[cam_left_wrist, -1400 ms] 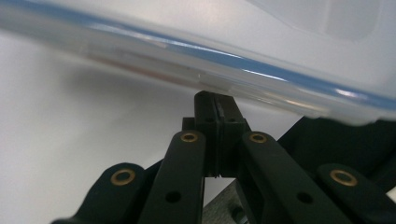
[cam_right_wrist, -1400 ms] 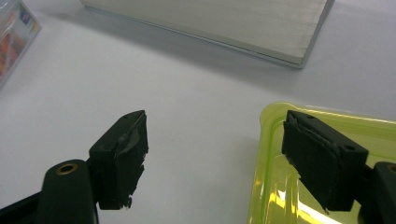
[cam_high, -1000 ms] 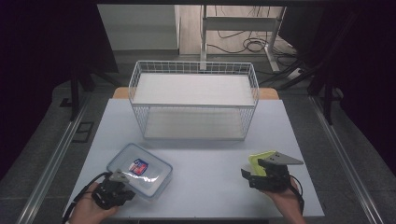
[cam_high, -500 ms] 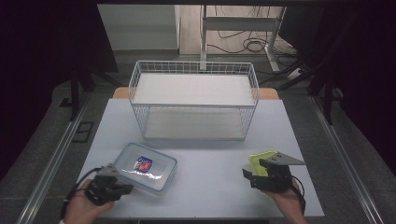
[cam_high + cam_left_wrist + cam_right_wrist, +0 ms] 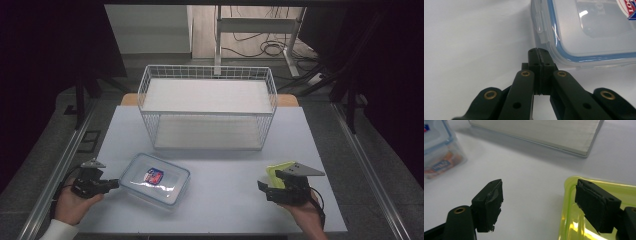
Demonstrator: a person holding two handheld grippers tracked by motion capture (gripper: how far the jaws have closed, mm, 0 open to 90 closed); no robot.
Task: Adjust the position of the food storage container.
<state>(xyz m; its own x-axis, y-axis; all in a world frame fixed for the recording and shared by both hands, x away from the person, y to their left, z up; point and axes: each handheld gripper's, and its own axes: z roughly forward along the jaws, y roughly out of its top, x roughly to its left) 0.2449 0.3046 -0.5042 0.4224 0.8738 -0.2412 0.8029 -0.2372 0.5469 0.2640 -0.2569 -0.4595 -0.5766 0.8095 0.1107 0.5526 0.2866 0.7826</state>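
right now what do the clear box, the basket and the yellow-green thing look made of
The clear box: see-through glossy plastic, judging by glare on its lid and the blue seal showing through. The basket: thin white wire, probably coated metal, in an open grid. The yellow-green thing: translucent shiny plastic, apparently, with light glowing through it.

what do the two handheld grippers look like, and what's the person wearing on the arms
Both grippers are black. The left gripper has flat linkage arms with brass-ringed pivot holes and a dark cable; the right gripper has blocky jaws faced with worn black padding. Each carries a grey three-cornered plate on top in the high view. A white sleeve cuff shows at the left hand.
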